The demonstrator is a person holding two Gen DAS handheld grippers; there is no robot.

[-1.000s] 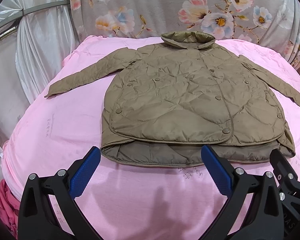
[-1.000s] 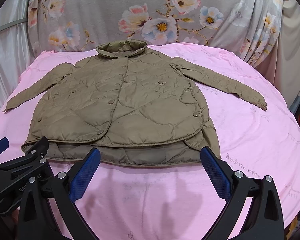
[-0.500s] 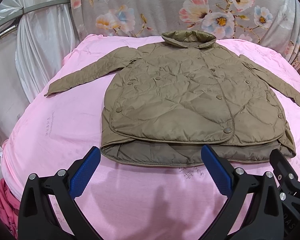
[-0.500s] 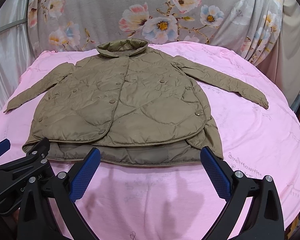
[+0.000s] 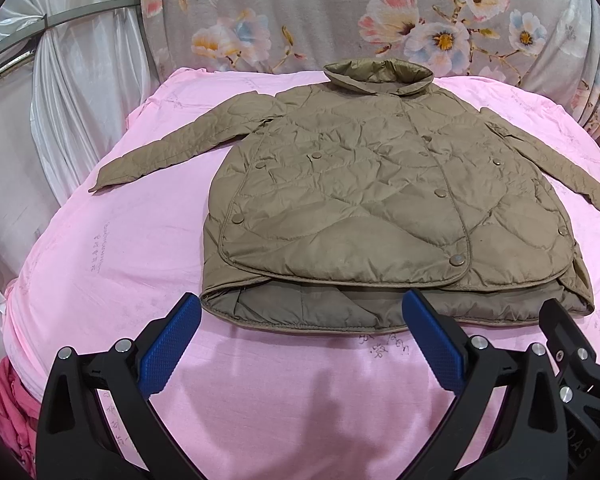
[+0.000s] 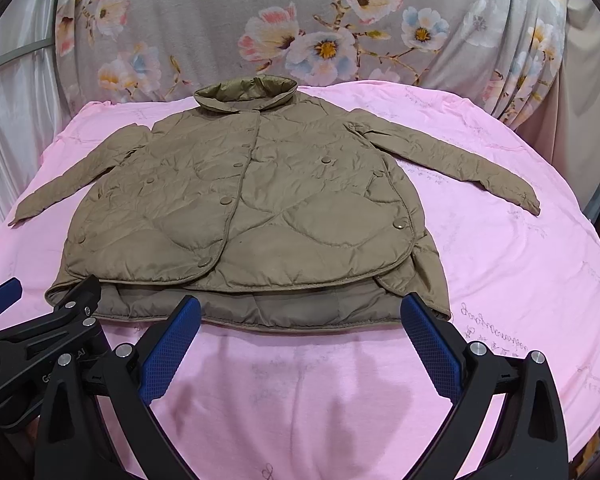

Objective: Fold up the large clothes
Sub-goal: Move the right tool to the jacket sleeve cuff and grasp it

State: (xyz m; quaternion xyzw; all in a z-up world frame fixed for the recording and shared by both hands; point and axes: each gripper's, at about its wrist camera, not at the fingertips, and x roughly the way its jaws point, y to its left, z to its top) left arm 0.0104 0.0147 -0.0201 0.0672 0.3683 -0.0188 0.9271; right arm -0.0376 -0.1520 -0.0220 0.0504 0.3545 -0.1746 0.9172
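Both grippers hovered side by side over the bare pink sheet (image 5: 300, 392) just short of the jacket's hem, pointing toward its collar. The left gripper (image 5: 300, 340) had its two blue-padded fingers (image 5: 168, 350) spread wide with nothing between them, and the right gripper (image 6: 300, 340) was spread as wide and equally empty; neither touched the cloth.

One olive quilted jacket (image 5: 360, 200) lay flat and front-up on the sheet, snapped closed, collar (image 5: 380, 76) at its far end against the flowered curtain (image 5: 340, 12), with both sleeves stretched out to the sides. Its inner lining showed along the hem nearest the grippers.

The left wrist view took in the whole left sleeve (image 5: 172, 152) down to its cuff, a white drape (image 5: 72, 92) beyond that cuff and a heap of red cloth (image 5: 12, 408) below the sheet's edge; the jacket's other sleeve ran out of frame. The right wrist view showed that right sleeve (image 6: 452, 160) entire, cuff included, and the black body of the left gripper beside the hem's left corner. Faint printed script marked the sheet near the hem in both views.
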